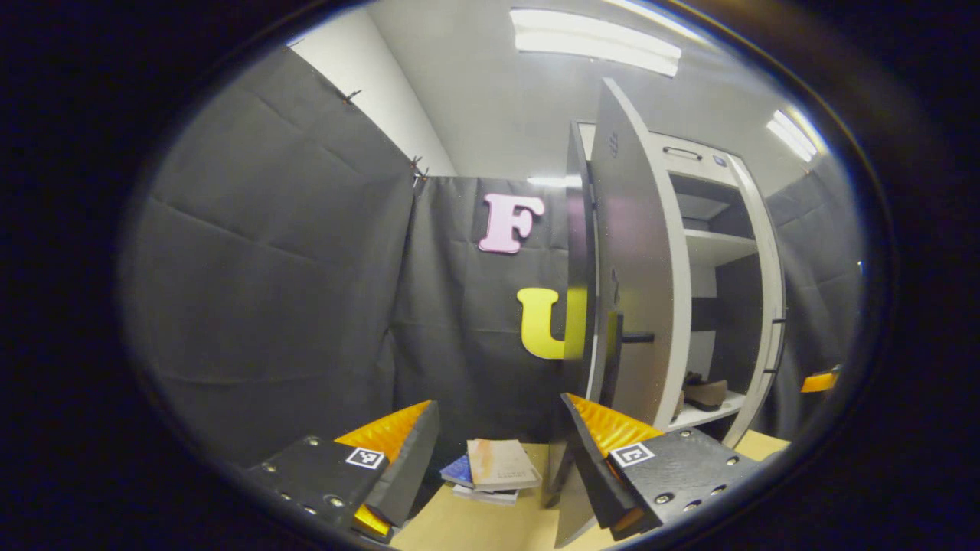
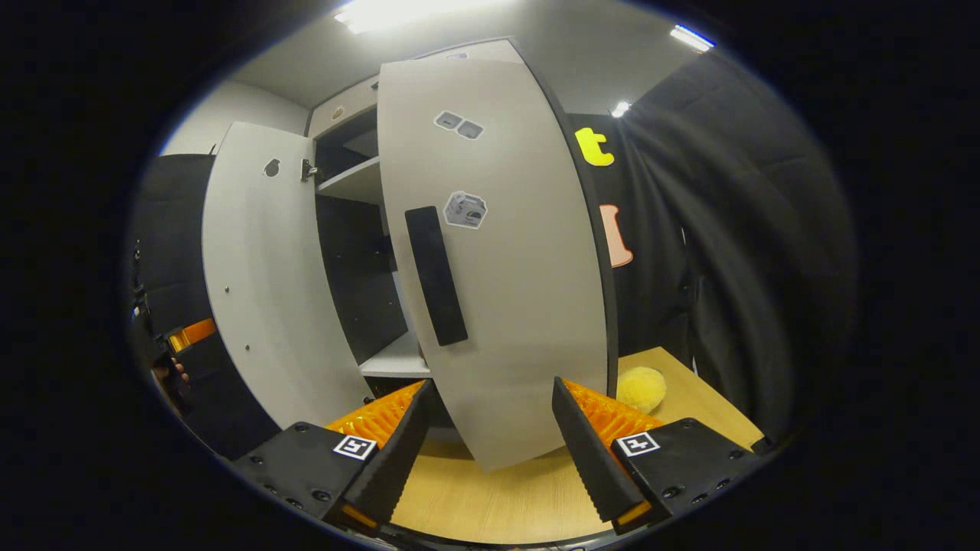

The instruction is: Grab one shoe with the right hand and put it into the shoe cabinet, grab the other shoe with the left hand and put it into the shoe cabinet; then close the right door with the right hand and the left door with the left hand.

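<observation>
While both doors hang ajar: the shoes look stowed, so the step in hand, as I judge it, is closing the right door.
Shoe: a brown shoe (image 1: 706,392) sits on the lower shelf (image 1: 708,414) inside the shoe cabinet (image 1: 754,252), seen in the left gripper view; whether its mate lies beside it I cannot tell.
Right door: in the right gripper view the right door (image 2: 528,268) swings out toward the camera, its outer face showing a black handle (image 2: 436,274) and small stickers, its lower corner hanging just between the fingers.
Right gripper: the right gripper (image 2: 490,428) has its fingers apart, holding nothing, one on either side of the door's lower corner.
Left door: the left door (image 1: 635,260) stands nearly edge-on in the left gripper view, its edge close above the near finger.
Left gripper: the left gripper (image 1: 501,459) is spread wide and empty over the table (image 1: 475,528).
How to close well: push flat on the outer face near the free edge, not the handle, and follow the arc until it seats.
Watch for: the yellow plush ball (image 2: 641,388) on the table beyond the door, and books (image 1: 498,468) near the left door's path.
</observation>
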Demonstrator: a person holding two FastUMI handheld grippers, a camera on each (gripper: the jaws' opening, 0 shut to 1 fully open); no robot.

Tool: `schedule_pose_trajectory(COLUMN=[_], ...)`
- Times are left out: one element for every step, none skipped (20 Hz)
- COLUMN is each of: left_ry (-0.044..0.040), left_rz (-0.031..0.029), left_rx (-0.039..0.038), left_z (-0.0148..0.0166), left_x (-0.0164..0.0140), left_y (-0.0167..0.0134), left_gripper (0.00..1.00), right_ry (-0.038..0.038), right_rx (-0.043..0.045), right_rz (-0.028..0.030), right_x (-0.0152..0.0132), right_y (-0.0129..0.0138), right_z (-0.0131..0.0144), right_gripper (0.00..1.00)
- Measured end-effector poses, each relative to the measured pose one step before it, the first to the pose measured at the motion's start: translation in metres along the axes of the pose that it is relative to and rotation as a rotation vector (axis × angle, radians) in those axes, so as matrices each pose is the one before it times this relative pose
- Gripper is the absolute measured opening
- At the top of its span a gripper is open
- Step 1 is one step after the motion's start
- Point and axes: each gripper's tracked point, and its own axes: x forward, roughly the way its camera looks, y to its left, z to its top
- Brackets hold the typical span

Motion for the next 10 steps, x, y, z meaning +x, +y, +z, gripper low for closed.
schedule_pose_trajectory(left_ry=[-0.00202, -0.00207, -0.00464, -0.00141, 0.00752, 0.01273, 0.00751, -0.00210, -0.00309, -0.00429], left_rz=[-0.02068, -0.02139, -0.03005, -0.03894, -0.02389, -0.01544, -0.02205, -0.02391, 0.00316, -0.00738], left_rx=[-0.01070, -0.00708, -0.00980, -0.01690, -0.01904, -0.01499, -0.00320, 0.00567, 0.02035, 0.00652], left_z=[0.00322, 0.00249, 0.00099, -0.00085, -0.00296, -0.00618, -0.00175, 0.00095, 0.00292, 0.00147], left_x=[0.01026, 0.01152, 0.01049, 0.00768, 0.00692, 0.00779, 0.00755, 0.00570, 0.00148, 0.00085], left_y=[0.00091, 0.00171, -0.00084, -0.00489, -0.00095, 0.00045, -0.00397, -0.00637, 0.00016, -0.00283], left_gripper=[0.90, 0.90, 0.90, 0.90, 0.90, 0.90, 0.90, 0.90, 0.90, 0.90], right_ry=[-0.00067, -0.00231, -0.00345, -0.00354, -0.00296, -0.00231, -0.00490, -0.00501, -0.00188, 0.00105], right_rx=[0.01081, 0.00825, 0.00948, 0.01182, 0.01145, 0.00737, 0.00166, -0.00296, -0.00499, -0.00576], right_rz=[-0.01462, -0.02047, -0.02111, -0.01700, -0.01501, -0.01721, -0.01969, -0.02095, -0.01811, -0.01166], right_x=[-0.00330, -0.00271, -0.00240, -0.00180, 0.00022, -0.00079, -0.00331, -0.00189, -0.00149, -0.00130], right_y=[-0.00502, -0.00601, -0.00634, -0.00520, -0.00520, -0.00626, -0.00638, -0.00654, -0.00563, -0.00418], right_z=[-0.00137, 0.00006, -0.00030, 0.00168, 0.00111, 0.00215, 0.00235, 0.00269, 0.00180, 0.00116], right_gripper=[0.98, 0.98, 0.98, 0.98, 0.98, 0.98, 0.98, 0.98, 0.98, 0.98])
